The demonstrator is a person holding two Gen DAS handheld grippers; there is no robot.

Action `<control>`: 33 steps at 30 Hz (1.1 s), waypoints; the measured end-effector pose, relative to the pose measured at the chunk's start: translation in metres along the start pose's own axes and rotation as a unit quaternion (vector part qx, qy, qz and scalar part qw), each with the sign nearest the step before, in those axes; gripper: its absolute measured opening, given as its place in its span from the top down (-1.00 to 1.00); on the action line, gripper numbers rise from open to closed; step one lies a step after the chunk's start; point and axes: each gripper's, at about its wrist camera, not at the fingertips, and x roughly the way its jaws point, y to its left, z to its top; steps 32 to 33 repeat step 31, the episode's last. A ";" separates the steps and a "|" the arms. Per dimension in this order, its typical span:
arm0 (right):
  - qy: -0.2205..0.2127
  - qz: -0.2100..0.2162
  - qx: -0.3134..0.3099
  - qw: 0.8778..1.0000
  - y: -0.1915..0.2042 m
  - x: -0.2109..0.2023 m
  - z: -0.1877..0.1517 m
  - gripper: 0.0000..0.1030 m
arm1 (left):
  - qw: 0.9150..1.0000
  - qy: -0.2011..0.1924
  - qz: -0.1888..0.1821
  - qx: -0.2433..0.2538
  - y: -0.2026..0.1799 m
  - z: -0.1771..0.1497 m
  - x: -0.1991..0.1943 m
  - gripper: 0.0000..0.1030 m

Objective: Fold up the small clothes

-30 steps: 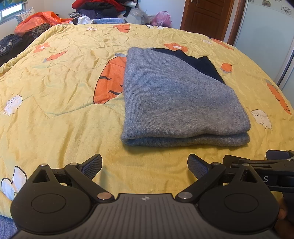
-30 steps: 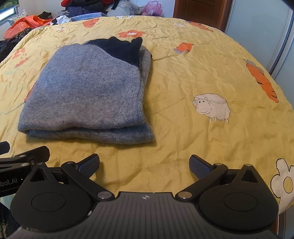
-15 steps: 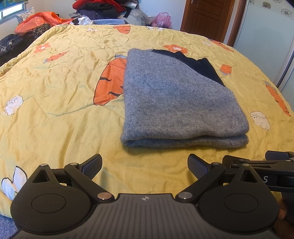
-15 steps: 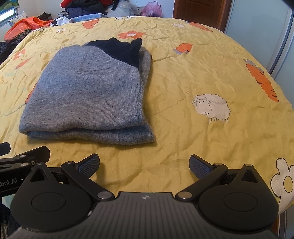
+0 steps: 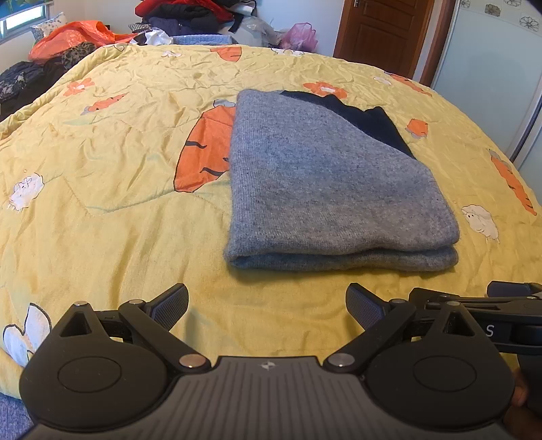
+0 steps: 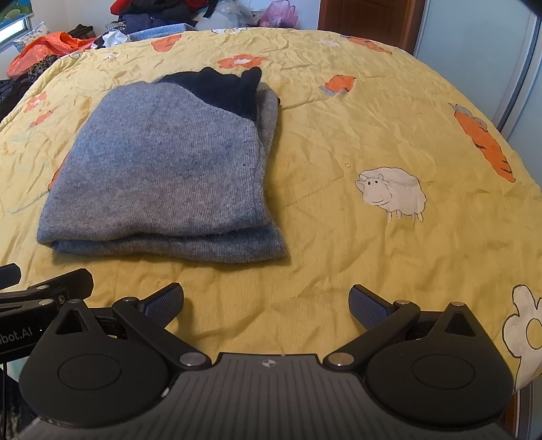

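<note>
Grey knitted wool, a small folded sweater (image 5: 325,182), is seen lying flat on a bed covered by a yellow quilt (image 5: 111,189) printed with carrots, sheep and flowers. The garment is doubled over into a compact rectangle, its folded edge turned toward the near edge of the bed, with a dark navy part (image 6: 225,89) showing at its far end. It sits toward the middle of the bed, somewhat nearer the near edge.

Compared with a second ago, almost nothing has shifted: the sweater has kept its shape and place, and both views have only drifted slightly. This is judged to mean that the fold is finished and the piece has been let go.

The left tool (image 5: 267,309) is held above the near edge, its fingers spread wide, with nothing between them. The right tool (image 6: 266,306) is held beside it, equally wide apart and empty.

No container is visible on the bed. Loose clothes and bags (image 5: 189,15) are piled beyond the far edge.
</note>
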 end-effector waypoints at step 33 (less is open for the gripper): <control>-0.042 0.018 0.005 0.999 -0.004 -0.015 0.007 -0.93 | 1.000 -0.019 -0.008 0.001 -0.001 0.010 -0.013 -0.94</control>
